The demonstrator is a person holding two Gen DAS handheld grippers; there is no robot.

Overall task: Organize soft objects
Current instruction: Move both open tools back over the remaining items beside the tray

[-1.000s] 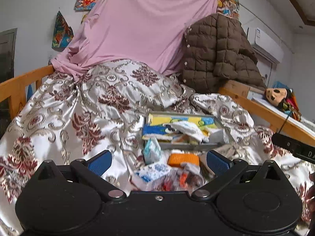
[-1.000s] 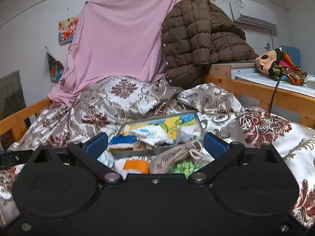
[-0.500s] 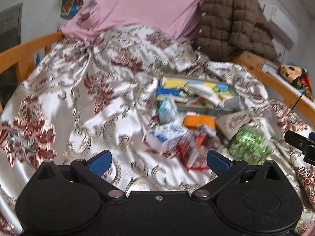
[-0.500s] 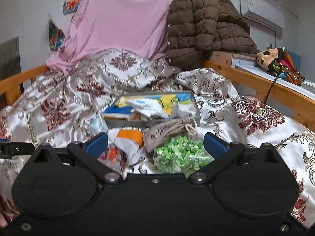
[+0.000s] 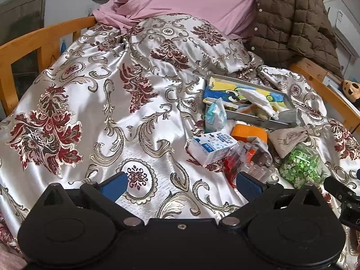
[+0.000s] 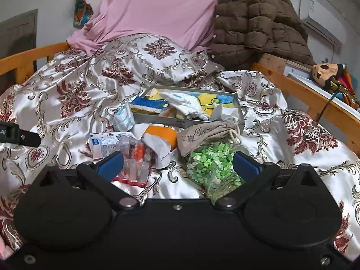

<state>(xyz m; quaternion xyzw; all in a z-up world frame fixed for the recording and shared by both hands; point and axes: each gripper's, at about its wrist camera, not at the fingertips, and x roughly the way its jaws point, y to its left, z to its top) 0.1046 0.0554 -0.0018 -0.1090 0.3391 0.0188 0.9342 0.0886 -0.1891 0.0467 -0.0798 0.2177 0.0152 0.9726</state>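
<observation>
Both tongs raised, tilted down; L tongs (image 5: pixel 180 185) & R tongs (image 6: pixel 178 163) agape, empty.

Both views: bright, diffuse light, soft shadows. Specular glare on satin bedspread (image 5: pixel 117 103), strongest left of centre. Strong fisheye bending of bed rail (image 5: pixel 42 36) at edges. Focus sharp centrally; slight softness at periphery.
</observation>
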